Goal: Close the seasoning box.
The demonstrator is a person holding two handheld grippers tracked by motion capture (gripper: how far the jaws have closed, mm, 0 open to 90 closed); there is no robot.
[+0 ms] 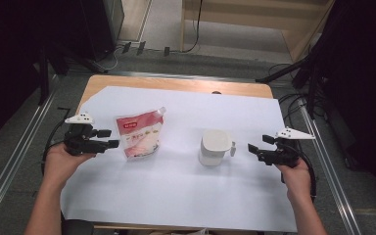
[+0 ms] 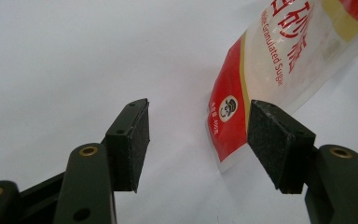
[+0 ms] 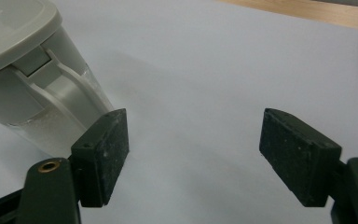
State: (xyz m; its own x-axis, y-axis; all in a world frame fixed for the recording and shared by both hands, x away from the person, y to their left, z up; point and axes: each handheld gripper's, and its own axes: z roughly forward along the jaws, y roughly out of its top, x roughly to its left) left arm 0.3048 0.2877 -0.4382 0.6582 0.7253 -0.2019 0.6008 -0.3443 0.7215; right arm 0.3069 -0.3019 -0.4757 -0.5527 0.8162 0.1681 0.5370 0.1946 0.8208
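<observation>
A: Report the left gripper (image 1: 111, 138).

B: Its jaws stand apart with nothing between the pads (image 2: 135, 149). It lies at the left of the white sheet (image 1: 176, 196), jaws directed toward the sugar pouch (image 1: 139, 133). The pouch lies flat on the sheet, just beside the jaw tips, not touching them. In the left gripper view, the red lower corner of the pouch (image 2: 230, 126) shows just ahead of the gap, toward the right-hand pad; whether the corner reaches that pad cannot be told.

A: And the right gripper (image 1: 252, 149)?

B: Jaws wide apart, holding nothing. It sits at the right of the sheet, jaws directed toward the white container (image 1: 214, 147). The container stands upright near the middle of the sheet with its lid on and its handle (image 1: 233, 148) facing this gripper. A narrow gap separates handle and jaw tips in the high view. In the right gripper view, the container (image 3: 32, 84) stands beyond the left-hand pad (image 3: 107, 154), outside the gap between the jaws.

A: Spacing between pouch and container?

B: Well apart, with bare sheet between them.
</observation>
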